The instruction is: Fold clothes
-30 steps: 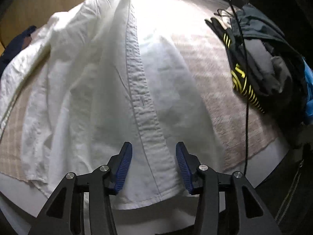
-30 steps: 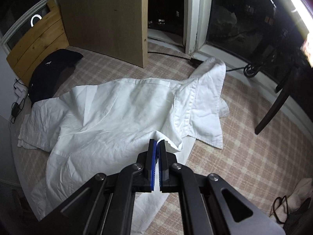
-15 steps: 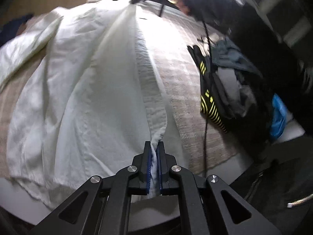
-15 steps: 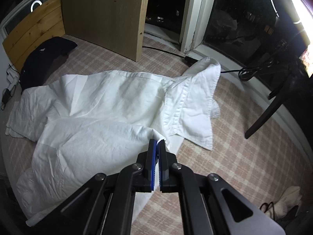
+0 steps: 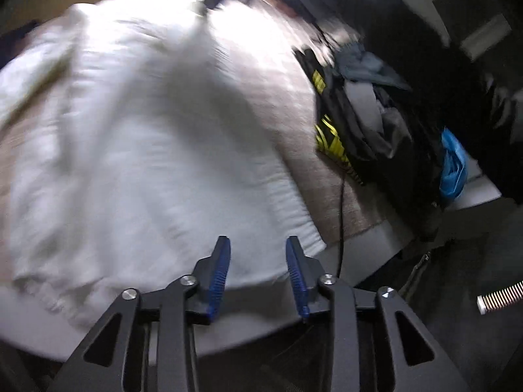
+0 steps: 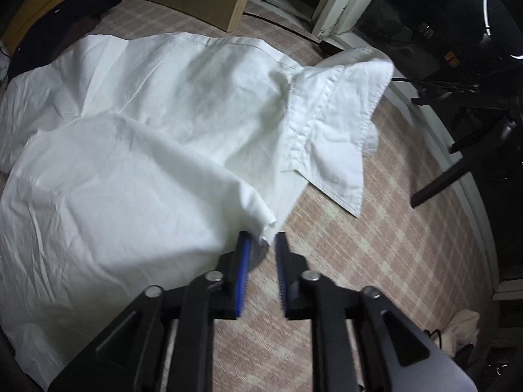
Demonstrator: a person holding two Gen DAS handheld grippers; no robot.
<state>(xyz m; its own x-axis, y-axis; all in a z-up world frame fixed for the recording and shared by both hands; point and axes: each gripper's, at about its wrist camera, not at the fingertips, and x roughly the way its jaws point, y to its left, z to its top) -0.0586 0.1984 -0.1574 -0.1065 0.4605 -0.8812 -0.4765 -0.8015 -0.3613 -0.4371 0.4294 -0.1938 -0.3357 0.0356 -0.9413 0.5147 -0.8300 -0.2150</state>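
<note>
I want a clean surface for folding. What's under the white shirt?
The white shirt lies on a pink checked cloth, which shows around its edges. Whatever lies beneath the shirt's middle is covered, and what the cloth itself is spread over cannot be told.

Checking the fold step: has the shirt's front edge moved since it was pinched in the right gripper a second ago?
Yes. The white shirt front edge now lies nearer the collar, folded over the body on the checked cover. The right gripper has just been opening, the corner loose between its pads.
</note>
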